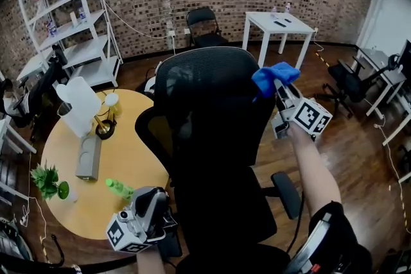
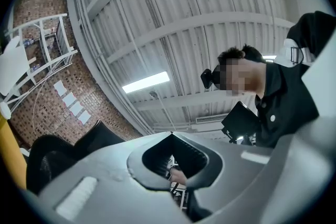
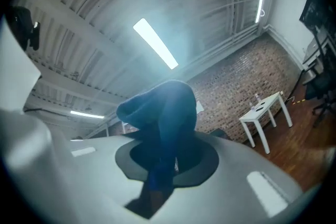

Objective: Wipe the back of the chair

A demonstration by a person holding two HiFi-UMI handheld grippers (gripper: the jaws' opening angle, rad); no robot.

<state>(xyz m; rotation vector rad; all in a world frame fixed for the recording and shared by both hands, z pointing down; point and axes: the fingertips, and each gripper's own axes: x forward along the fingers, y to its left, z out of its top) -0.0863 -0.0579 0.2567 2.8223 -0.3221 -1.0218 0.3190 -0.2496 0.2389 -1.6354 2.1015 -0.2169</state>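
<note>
**A:** Pinching the blue cloth [image 1: 275, 76] right up at the top right corner of the chair back [image 1: 205, 112]: why there?

**B:** A wipe sensibly begins at the top edge and works down the mesh, so I judge this is a starting spot. The right gripper [image 1: 281, 88] has its jaws closed on a fold of the cloth. The rest bunches out above the tips, which puts a soft pad against the mesh instead of hard plastic.

**A:** Is the cloth on the chair?

**B:** From the head view it sits at that corner, touching or just beside it; I cannot tell which. The right gripper view shows only cloth between the jaws, with ceiling and brick wall beyond.

**A:** And the left gripper [image 1: 154, 199]?

**B:** It is low beside the seat, near the edge of the round yellow table [image 1: 122, 163], and points upward. Its jaws meet at the tips with nothing between them. My guess is that it is parked clear of the wiping path, or ready to steady the chair. An office chair like this may turn under a sideways push.

**A:** How much is left?

**B:** Nearly the whole back, as I judge it.
</note>
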